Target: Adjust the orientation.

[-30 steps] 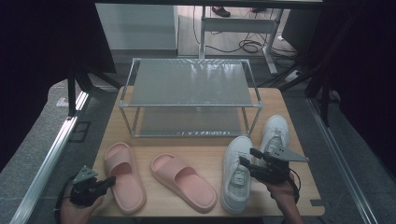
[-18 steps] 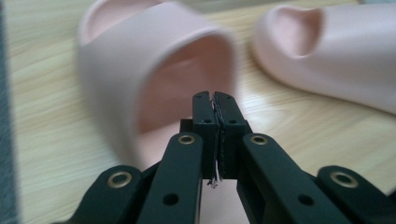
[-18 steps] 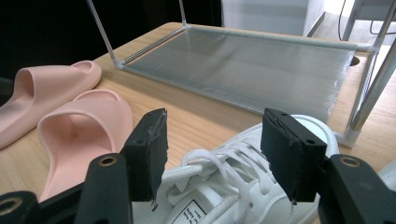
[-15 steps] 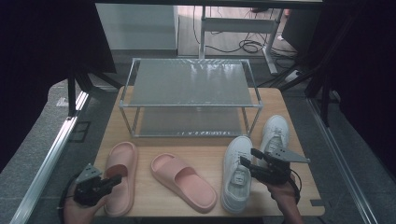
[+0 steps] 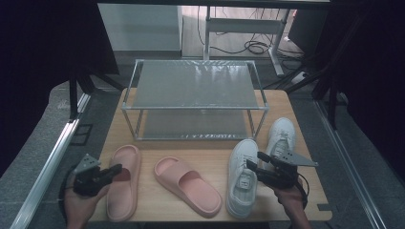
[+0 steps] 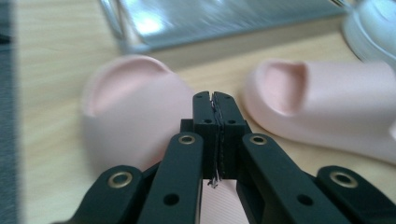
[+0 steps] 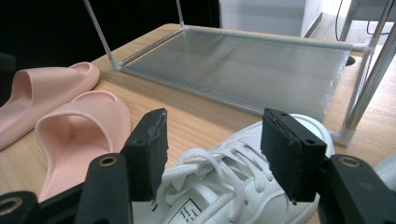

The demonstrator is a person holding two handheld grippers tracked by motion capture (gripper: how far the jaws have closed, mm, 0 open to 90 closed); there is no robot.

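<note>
You will find no wording you can read here. The one printed thing is a small white label with dark marks on the tongue of the near white sneaker point(image 7: 219, 196), low between the jaws in your right gripper view; its characters are too small and cut off to make out.
</note>
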